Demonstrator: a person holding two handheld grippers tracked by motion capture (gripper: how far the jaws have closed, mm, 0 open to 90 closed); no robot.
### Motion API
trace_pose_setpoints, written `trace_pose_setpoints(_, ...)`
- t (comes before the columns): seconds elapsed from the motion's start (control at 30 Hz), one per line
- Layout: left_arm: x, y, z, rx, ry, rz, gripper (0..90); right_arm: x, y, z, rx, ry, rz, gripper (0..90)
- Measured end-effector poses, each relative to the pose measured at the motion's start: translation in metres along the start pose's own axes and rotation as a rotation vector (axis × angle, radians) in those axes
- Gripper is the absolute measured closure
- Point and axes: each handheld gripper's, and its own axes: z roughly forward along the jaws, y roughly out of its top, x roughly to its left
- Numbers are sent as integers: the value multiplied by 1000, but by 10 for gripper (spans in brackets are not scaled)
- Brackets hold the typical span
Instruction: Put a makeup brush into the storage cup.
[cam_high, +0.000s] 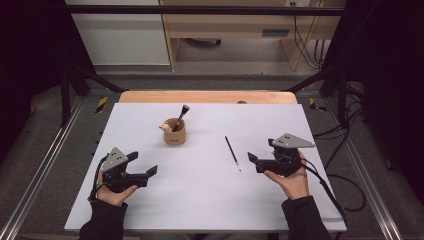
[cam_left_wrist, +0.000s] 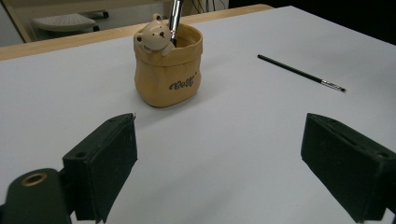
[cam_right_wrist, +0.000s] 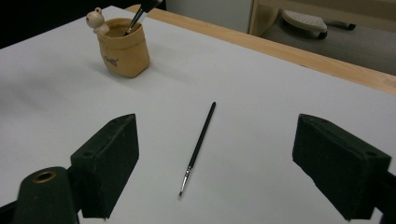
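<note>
A tan pot (cam_high: 175, 134) with a small bear figure on its rim stands at the middle of the white table top (cam_high: 165, 205). A dark-handled brush (cam_high: 182, 114) leans in it. A thin black brush (cam_high: 232, 153) lies flat to the pot's right. My left gripper (cam_high: 144, 164) rests at the front left, open, with nothing between its pads; ahead of it are the pot (cam_left_wrist: 168, 70) and the thin brush (cam_left_wrist: 301, 73). My right gripper (cam_high: 261, 150) is open just right of the thin brush (cam_right_wrist: 200, 142), which lies on the table between and beyond its jaws, untouched. The pot (cam_right_wrist: 123, 46) is far left there.
A wooden strip (cam_high: 207, 96) borders the table's far edge. Beyond it stand a pale cabinet (cam_high: 120, 35) and a wooden desk frame (cam_high: 240, 25). Cables (cam_high: 345, 170) trail off the right side, and metal rails (cam_high: 45, 165) run along both sides.
</note>
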Motion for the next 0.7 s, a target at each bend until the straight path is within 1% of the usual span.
trace_pose_setpoints(0.1, 0, 0, 1, 4, -2, -1, 96, 2, 5, 7, 14, 2, -8, 172)
trace_pose_setpoints(0.2, -1, -1, 2, 9, -2, 3, 95, 5, 11, 16, 36, 2, -29, 175)
trace_pose_setpoints(0.33, -1, 0, 2, 13, -9, 6, 95, 6, 16, 26, 57, 2, -35, 179)
trace_pose_setpoints(0.43, -1, 0, 3, 19, -13, 11, 95, 7, 18, 34, 73, 0, -36, 178)
trace_pose_setpoints(0.47, -1, -1, 3, 20, -14, 11, 95, 6, 19, 36, 76, -1, -44, 179)
trace_pose_setpoints(0.53, -2, -1, 4, 18, -15, 8, 95, 7, 19, 41, 88, -3, -46, 182)
trace_pose_setpoints(0.7, -2, -1, 4, 25, -22, 16, 95, 7, 19, 53, 116, -4, -39, 183)
